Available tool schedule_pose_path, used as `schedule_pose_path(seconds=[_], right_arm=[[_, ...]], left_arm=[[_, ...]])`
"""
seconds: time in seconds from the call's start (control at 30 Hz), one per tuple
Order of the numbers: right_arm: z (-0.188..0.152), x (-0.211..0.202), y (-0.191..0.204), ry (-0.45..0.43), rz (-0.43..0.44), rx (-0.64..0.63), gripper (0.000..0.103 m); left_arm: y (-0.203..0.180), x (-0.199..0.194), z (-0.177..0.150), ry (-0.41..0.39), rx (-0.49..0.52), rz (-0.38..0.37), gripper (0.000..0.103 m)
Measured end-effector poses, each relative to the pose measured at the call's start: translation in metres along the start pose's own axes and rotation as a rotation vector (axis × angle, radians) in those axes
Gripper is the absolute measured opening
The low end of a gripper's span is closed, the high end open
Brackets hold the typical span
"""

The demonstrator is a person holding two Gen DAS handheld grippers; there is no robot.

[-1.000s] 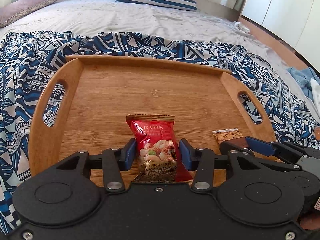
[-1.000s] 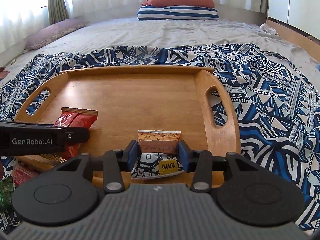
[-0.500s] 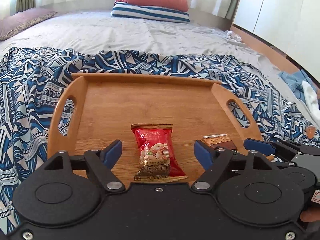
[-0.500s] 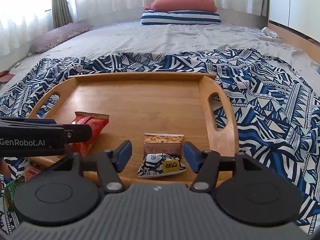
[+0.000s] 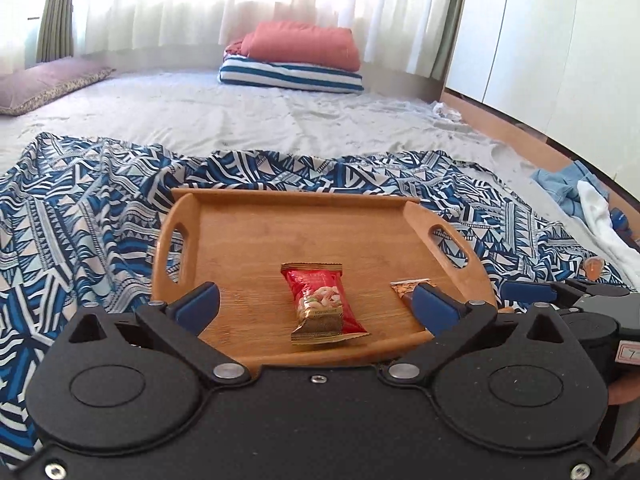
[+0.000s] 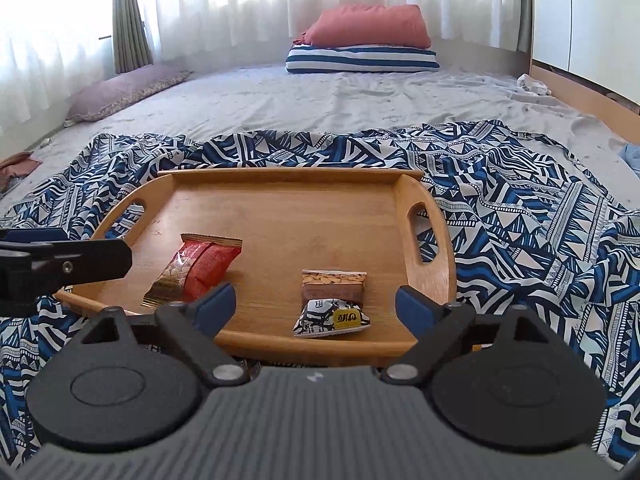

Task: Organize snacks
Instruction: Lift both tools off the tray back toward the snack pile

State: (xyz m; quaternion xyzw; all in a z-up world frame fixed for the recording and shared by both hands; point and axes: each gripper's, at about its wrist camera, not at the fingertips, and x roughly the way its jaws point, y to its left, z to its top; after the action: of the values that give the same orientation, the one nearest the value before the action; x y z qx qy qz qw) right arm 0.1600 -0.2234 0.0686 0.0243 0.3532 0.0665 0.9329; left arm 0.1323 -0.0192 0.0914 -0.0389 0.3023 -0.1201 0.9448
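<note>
Left wrist view is looking down over a wooden tray (image 5: 256, 240) sitting on a blue patterned cloth (image 5: 80, 216) spread across a bed. The left gripper (image 5: 316, 306) is hanging just off the tray's near edge with its blue pads spread wide, having just been opening, and nothing is touching either pad. Between them, further in on the tray, a red packet (image 5: 322, 304) is lying flat near the near edge. Its long axis is running roughly from the near rim toward the far rim, tilted a little, with the crimped gold end pointing back at the gripper and the other crimped end pointing toward the far rim. At the right a nut packet (image 5: 408, 288) is peeking out from behind the right pad, mostly hidden.

From the right wrist view, the right gripper (image 6: 316, 306) is likewise standing wide, its jaws having just been opening, and clear of everything. The nut packet (image 6: 332, 304) is lying on the tray between its pads, close to the near rim and toward the right handle. Its long axis is running near to far, the black-and-white end with the yellow label facing the gripper, the end picturing nuts facing away. The red packet (image 6: 196, 270) is lying to its left, well apart, angled so its gold end is pointing toward the near left corner. The left gripper (image 6: 64, 264) is showing as a dark arm at the left edge, beside that packet.
</note>
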Motion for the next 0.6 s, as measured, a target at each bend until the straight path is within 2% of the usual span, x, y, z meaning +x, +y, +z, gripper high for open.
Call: schedule_pose_path(seconds=[0.13, 0.3, 0.6], right_arm=[[-0.006, -0.014, 0.001, -0.022, 0.01, -0.003, 0.103], [-0.016, -0.03, 0.001, -0.039, 0.028, 0.004, 0.103], [-0.042, -0.051, 0.009, -0.049, 0.047, -0.016, 0.103]], left_arm=[[0.005, -0.018, -0.01, -0.015, 0.018, 0.017, 0.103], [0.008, -0.039, -0.027, -0.039, 0.031, 0.021, 0.103], [0.015, -0.059, -0.055, -0.034, 0.043, 0.027, 0.103]])
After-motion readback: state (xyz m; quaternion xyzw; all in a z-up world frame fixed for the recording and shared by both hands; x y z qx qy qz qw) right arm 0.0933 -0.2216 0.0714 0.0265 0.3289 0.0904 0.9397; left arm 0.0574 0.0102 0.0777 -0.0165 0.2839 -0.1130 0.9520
